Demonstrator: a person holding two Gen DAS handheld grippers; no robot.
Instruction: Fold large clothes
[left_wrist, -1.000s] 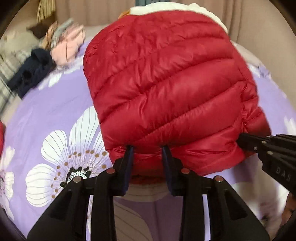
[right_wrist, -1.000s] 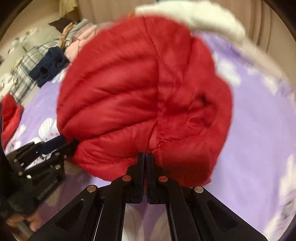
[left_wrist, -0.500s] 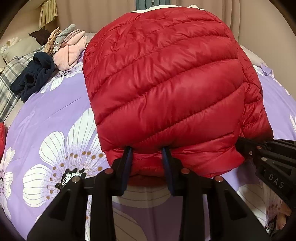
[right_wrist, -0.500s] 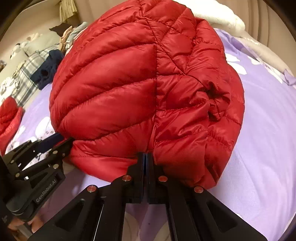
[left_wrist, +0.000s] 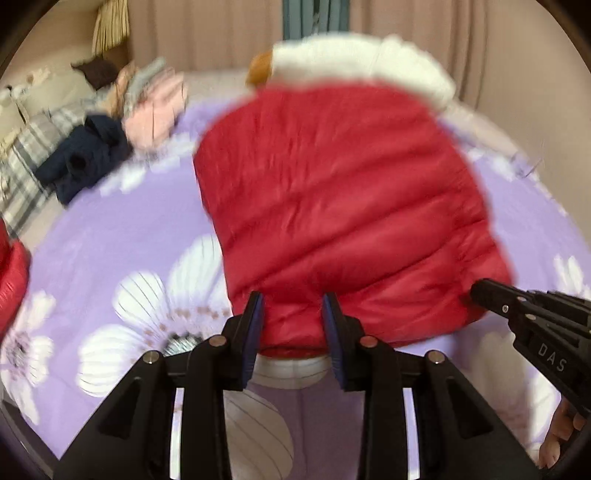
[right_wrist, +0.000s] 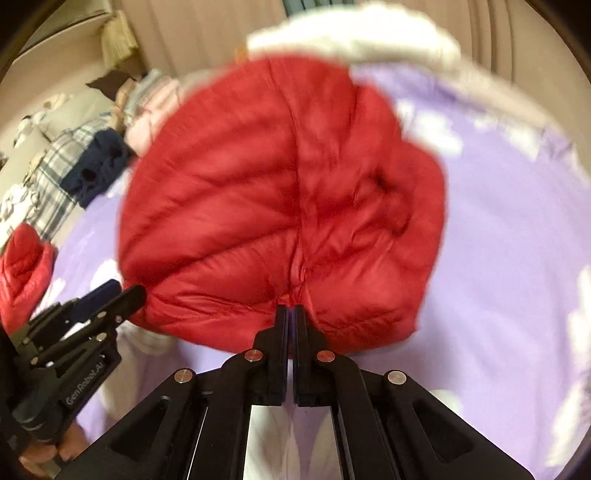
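Note:
A red quilted down jacket lies folded on a purple flowered bedspread, and it also shows in the right wrist view. My left gripper is shut on a thick bunch of its near hem, jaws held apart by the padding. My right gripper is shut on the hem farther right, jaws almost touching. Each gripper shows in the other's view: the right one, the left one. Both views are motion-blurred.
A heap of clothes, navy, pink and plaid, lies at the bed's far left. A white fluffy garment lies behind the jacket. Another red garment sits at the left edge. Curtains hang behind the bed.
The jacket was held higher and filled the views half a second ago; now it sits lower and flatter on the bed. Both grippers keep their hold on the hem.

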